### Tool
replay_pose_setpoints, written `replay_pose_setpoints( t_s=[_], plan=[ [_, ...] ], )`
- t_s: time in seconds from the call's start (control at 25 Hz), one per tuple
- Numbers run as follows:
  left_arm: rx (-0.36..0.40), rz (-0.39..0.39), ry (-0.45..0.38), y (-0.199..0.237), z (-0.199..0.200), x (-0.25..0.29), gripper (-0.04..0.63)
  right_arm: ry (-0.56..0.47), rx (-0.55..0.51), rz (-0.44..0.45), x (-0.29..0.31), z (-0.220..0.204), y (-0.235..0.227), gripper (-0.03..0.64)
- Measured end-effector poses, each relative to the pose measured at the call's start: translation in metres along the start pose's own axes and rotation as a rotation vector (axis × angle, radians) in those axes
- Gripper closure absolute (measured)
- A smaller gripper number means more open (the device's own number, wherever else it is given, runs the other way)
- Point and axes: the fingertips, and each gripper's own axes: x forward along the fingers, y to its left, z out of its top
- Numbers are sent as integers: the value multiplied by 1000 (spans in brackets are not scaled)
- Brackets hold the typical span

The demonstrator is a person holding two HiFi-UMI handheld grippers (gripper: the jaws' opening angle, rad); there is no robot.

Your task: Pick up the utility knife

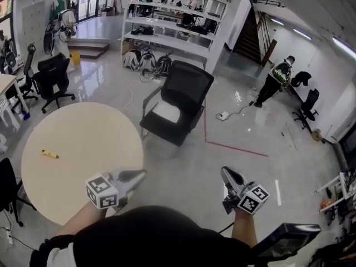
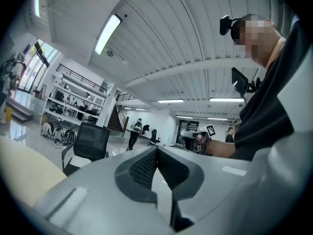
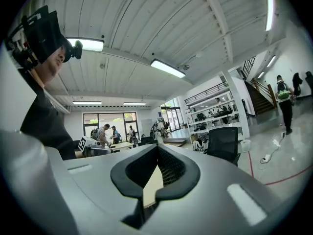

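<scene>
Head view puts the yellow utility knife (image 1: 49, 154) on the round table's (image 1: 83, 132) nine o'clock side, well apart from the left gripper (image 1: 138, 175) and right gripper (image 1: 227, 174), both clenched empty; whichever reaches should open first and straddle the handle crosswise.

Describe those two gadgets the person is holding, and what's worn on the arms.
The left gripper and right gripper are smooth grey moulded shells that taper to a beak. Inside, they are lined with black mesh-textured pads. Each carries a white cube printed with black square markers. The person wears a black top, and the forearms are uncovered.
</scene>
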Motion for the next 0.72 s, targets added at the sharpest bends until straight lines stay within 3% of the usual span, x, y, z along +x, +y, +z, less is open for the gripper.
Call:
replay_pose_setpoints(
  t_s=[0.32,0.72],
  plan=[
    [-16,87,-3,-2,-6,91,595,11,44,73,-7,8,-107,601],
    [-40,182,-13,41,4,125,595,61,70,153,49,18,-162,601]
  ],
)
